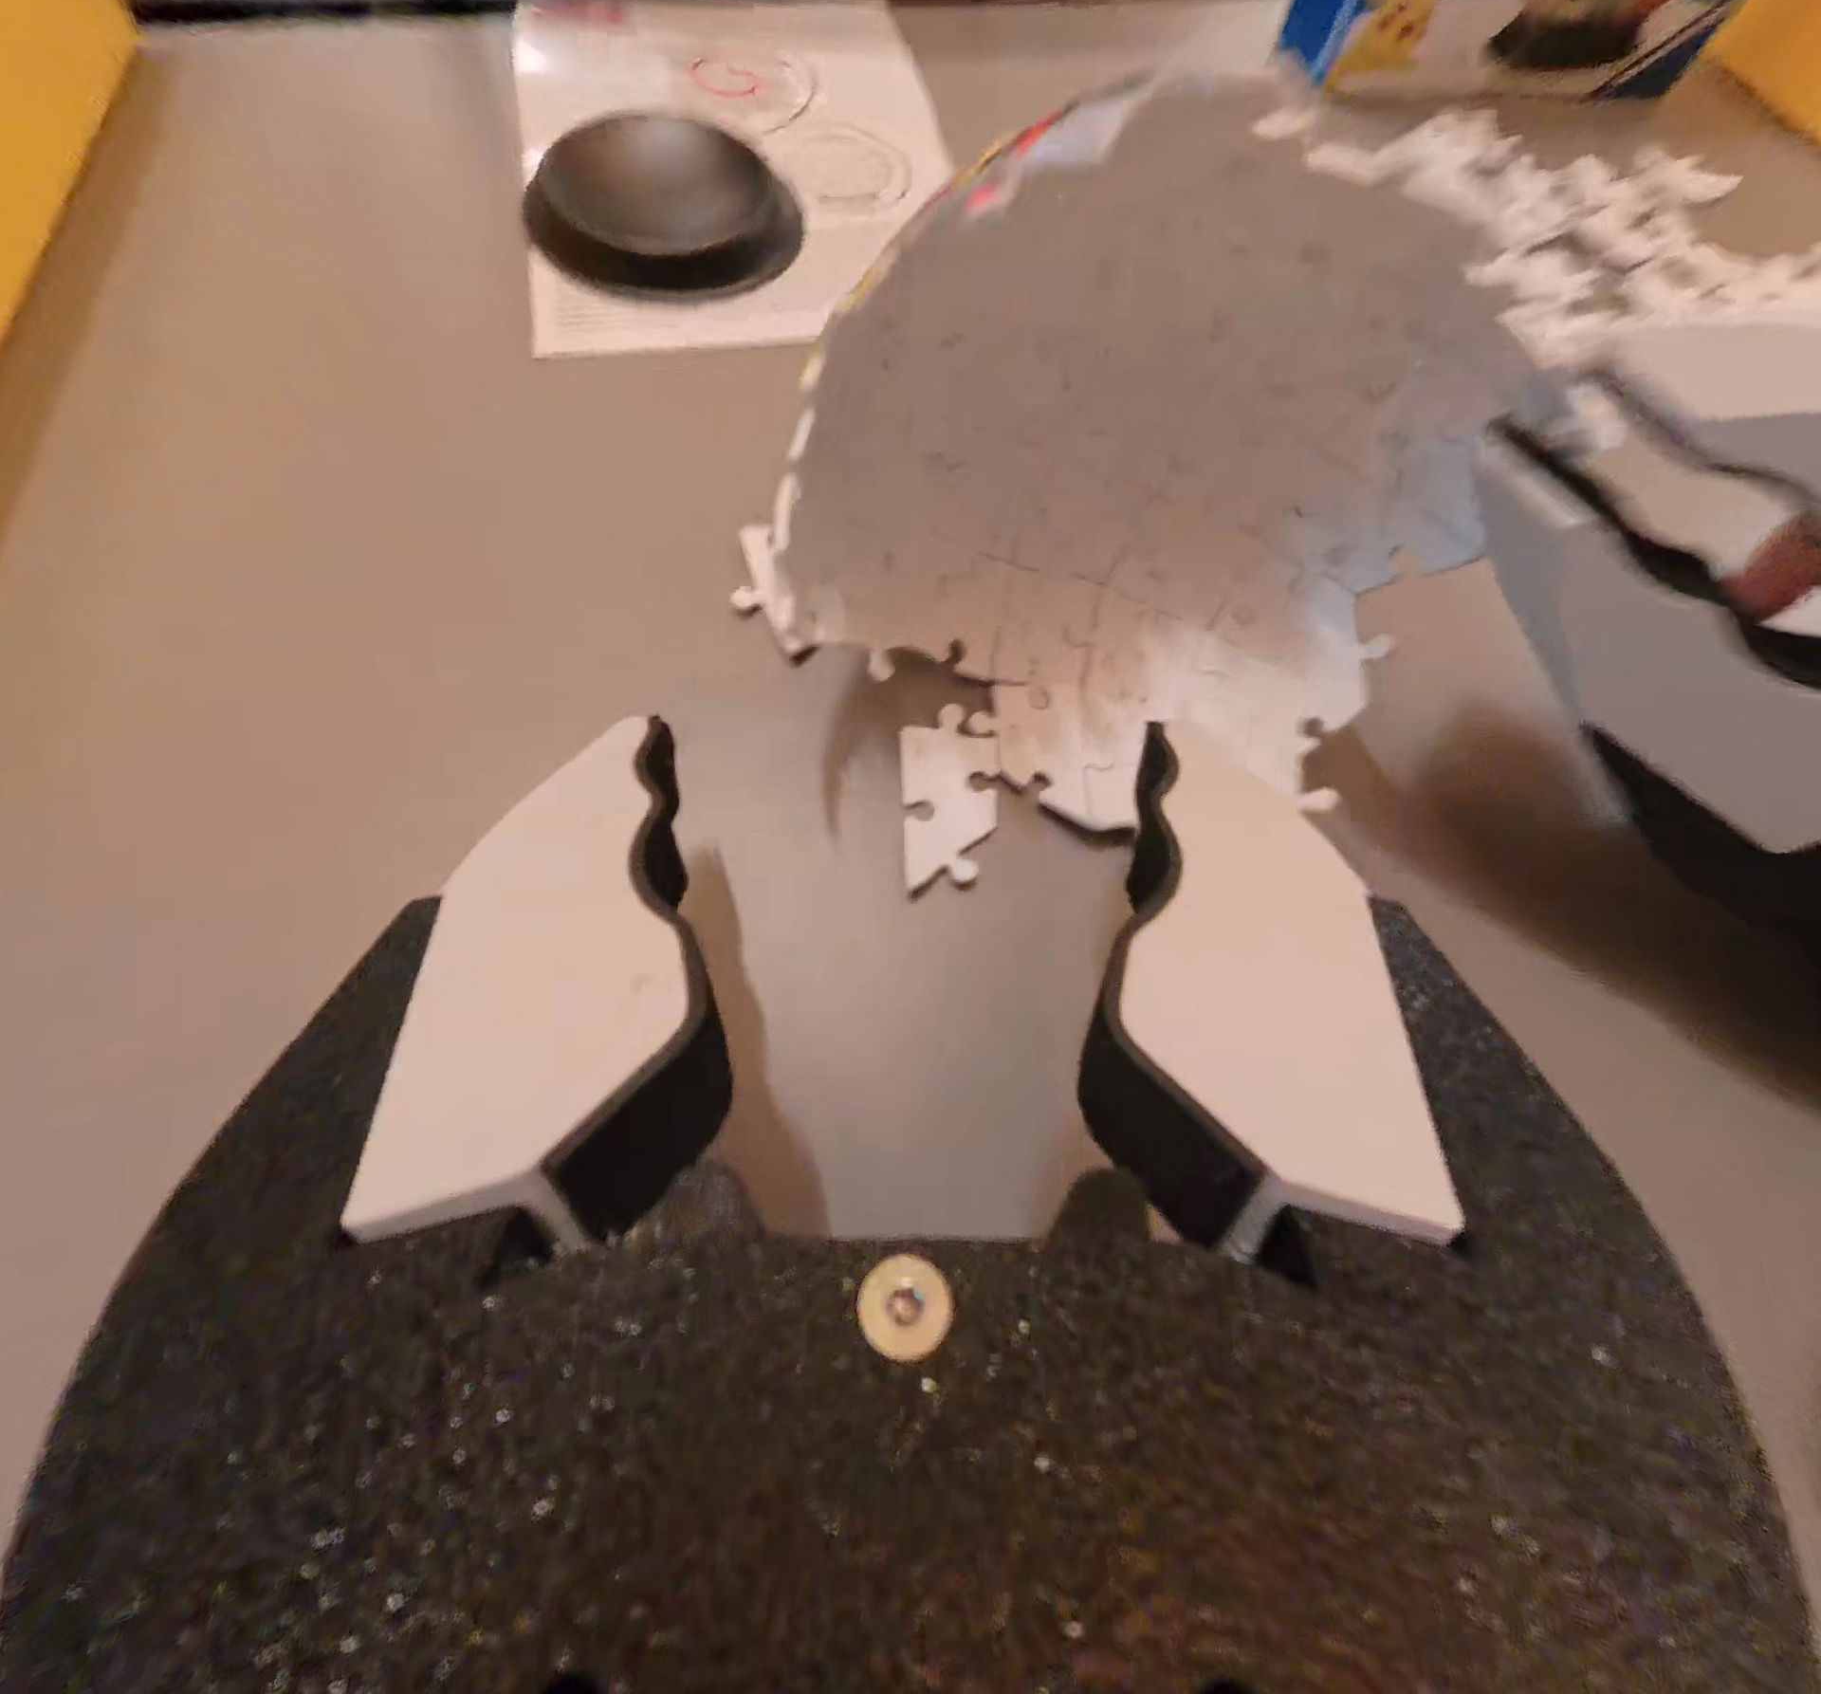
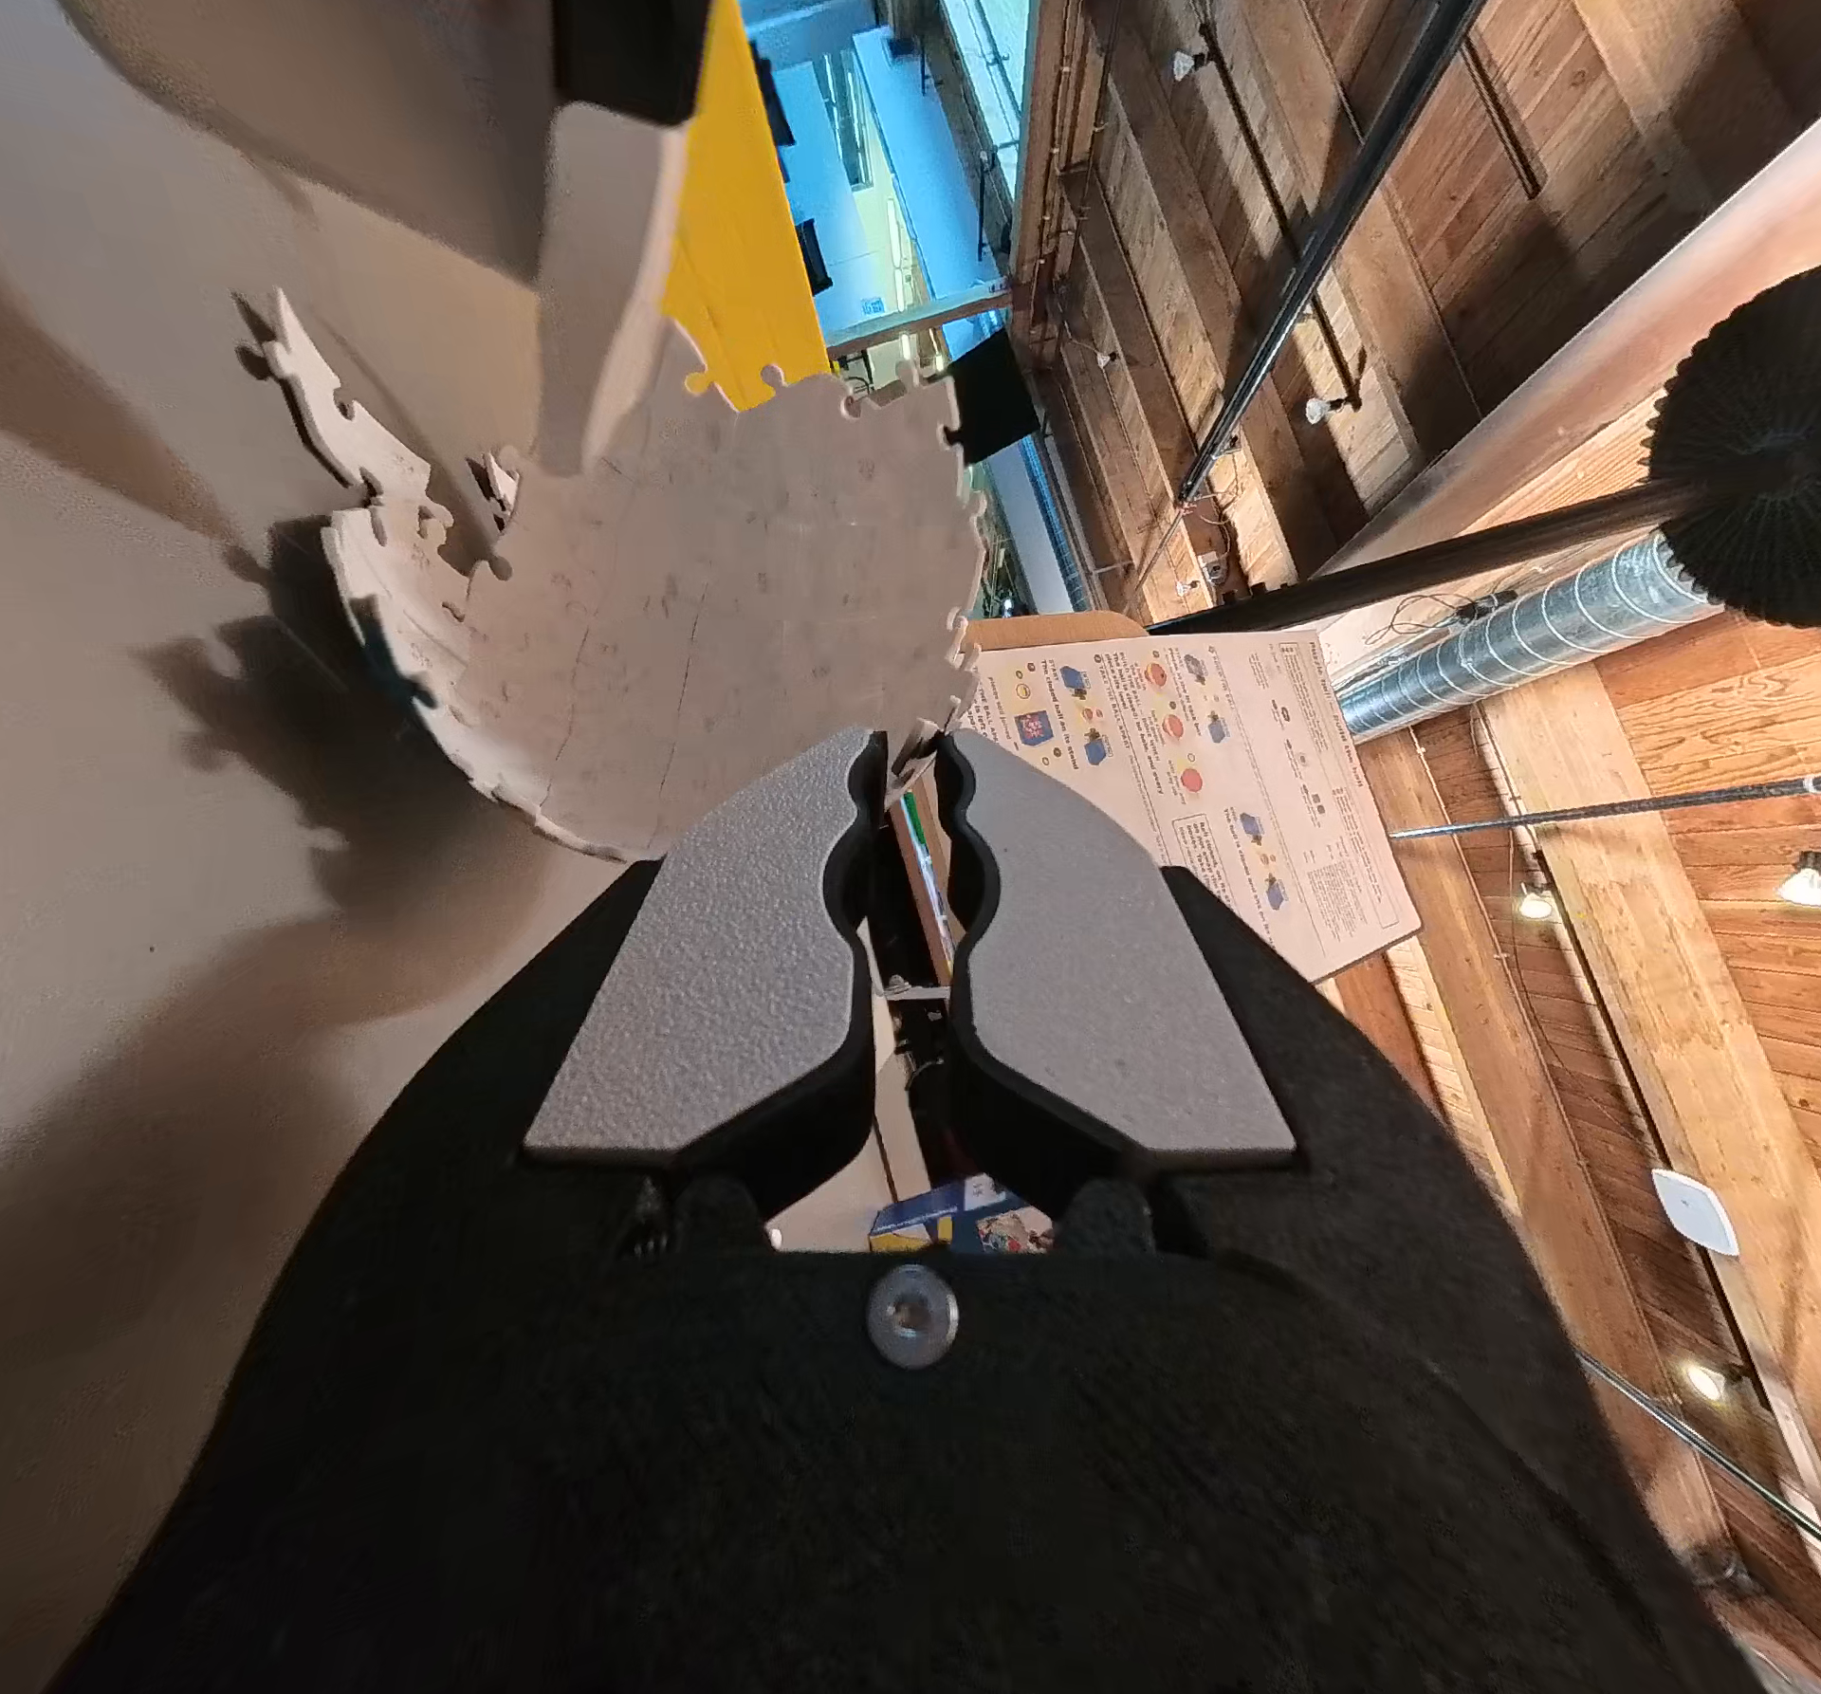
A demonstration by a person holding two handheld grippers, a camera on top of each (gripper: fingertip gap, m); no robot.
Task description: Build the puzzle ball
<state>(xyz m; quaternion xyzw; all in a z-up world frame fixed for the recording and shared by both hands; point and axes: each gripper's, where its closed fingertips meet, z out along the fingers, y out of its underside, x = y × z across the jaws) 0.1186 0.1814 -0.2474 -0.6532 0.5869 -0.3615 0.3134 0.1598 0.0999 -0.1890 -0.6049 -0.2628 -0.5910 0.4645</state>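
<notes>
Now the right tool (image 2: 911, 760) pinches the half-built puzzle shell (image 1: 1133, 425) by its rim alone, the left tool (image 1: 907, 819) gaping open beneath, so any twist could pop pieces onto the surface (image 1: 296, 563).

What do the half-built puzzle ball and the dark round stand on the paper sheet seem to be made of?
The puzzle ball shell looks like thin, stiff plastic: its matt pale-grey inside keeps a curved shape on its own, with clean interlocking tabs at the rim. Stiff card cannot be ruled out. The round stand looks like moulded black plastic with a soft sheen, since light glints across its shallow dish; the blur leaves this open.
</notes>
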